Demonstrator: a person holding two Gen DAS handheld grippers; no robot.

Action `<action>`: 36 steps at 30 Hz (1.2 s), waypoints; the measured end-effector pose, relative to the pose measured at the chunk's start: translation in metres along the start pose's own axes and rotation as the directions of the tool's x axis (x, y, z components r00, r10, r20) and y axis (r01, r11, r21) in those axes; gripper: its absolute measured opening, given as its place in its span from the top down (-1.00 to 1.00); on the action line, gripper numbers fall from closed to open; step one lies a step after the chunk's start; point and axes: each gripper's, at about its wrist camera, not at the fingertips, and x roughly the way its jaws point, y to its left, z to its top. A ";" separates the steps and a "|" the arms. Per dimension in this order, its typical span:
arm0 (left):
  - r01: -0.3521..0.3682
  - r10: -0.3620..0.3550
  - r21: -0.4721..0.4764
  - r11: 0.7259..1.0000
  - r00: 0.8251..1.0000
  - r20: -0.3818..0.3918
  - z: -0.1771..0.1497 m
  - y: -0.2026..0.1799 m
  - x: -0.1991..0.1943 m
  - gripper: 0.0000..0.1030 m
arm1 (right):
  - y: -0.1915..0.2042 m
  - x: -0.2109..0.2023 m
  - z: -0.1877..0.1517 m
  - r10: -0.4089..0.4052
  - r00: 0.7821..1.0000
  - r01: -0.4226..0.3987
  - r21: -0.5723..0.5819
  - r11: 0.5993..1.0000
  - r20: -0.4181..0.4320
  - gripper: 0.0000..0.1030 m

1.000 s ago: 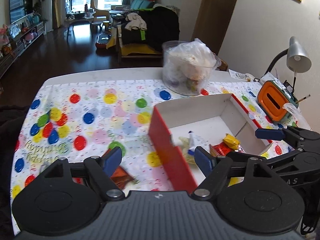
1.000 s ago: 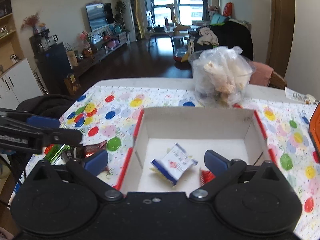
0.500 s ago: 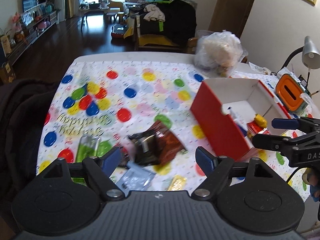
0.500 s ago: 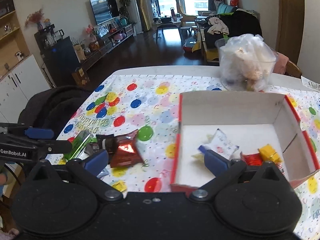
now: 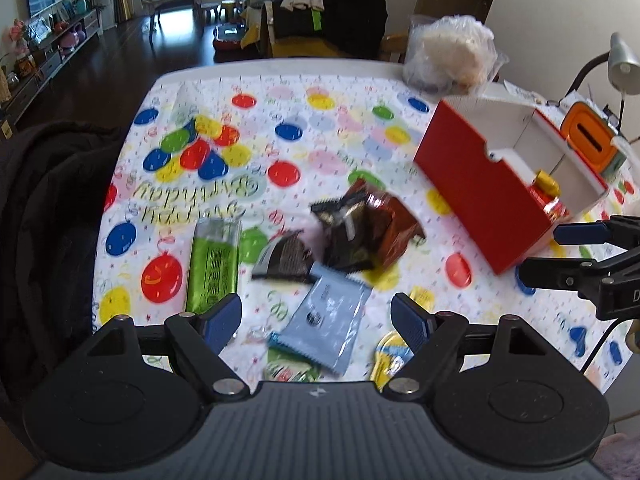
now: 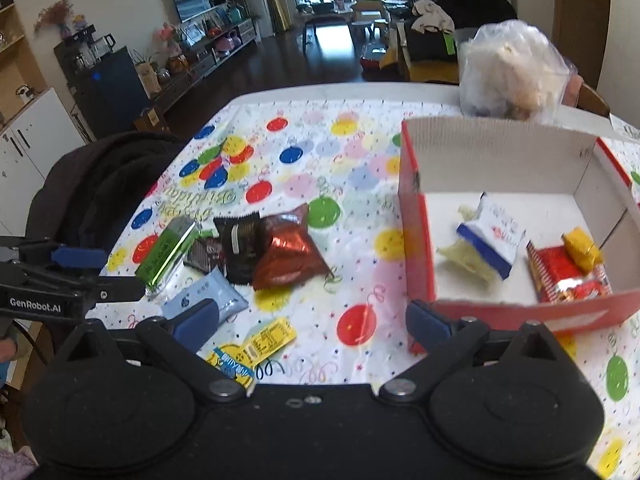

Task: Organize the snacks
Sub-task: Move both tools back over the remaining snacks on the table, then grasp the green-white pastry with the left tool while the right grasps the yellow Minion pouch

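1. Here, loose snack packets heaped near the middle of the tabletop's front edge, on a balloon-print cloth point(image 5: 280, 128): green bar point(image 5: 212, 264), pale blue sachet point(image 5: 324, 324), black wrapper point(image 5: 286, 262), puffy brown bag point(image 5: 384, 224), yellow packet point(image 6: 256, 346).
2. Off toward the right edge, red box point(image 6: 416, 240) standing open, already holding a blue-and-white pouch point(image 6: 490, 240), a red packet point(image 6: 568, 280) and a small yellow sweet point(image 6: 582, 250).
3. Left tool point(image 5: 316, 320) spread wide and empty, poised just above the blue sachet; right tool point(image 6: 312, 324) likewise released, holding nothing, beside the box's near corner.
4. Likely all featherweight. Foil and film wrappers probably slick and crinkly, prone to sliding on the cloth under a sideways push.
5. Flat sachet best pinched across its narrow width at a crimped end seal; hard to get under if taken at mid-face.
6. Brown bag air-filled and soft: best taken by its gathered top seam, gently, contents possibly brittle.
7. Green bar seemingly stiffer; a grip across the middle should hold.
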 end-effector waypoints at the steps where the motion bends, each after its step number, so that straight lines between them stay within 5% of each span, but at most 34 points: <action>1: 0.003 -0.003 -0.001 1.000 1.000 -0.009 -0.003 0.002 0.003 -0.59 | 0.003 0.003 -0.002 -0.002 1.000 0.002 -0.001 1.000 -0.008 -0.89; 16: -0.031 0.029 -0.023 0.999 0.997 -0.072 -0.047 0.036 0.022 -0.59 | 0.058 0.067 -0.030 -0.018 0.980 0.009 -0.047 0.999 -0.199 -0.73; 36: -0.019 0.018 -0.017 1.000 0.997 -0.072 -0.057 0.051 0.024 -0.59 | 0.098 0.105 -0.041 -0.119 0.953 0.099 -0.084 0.992 -0.279 -0.55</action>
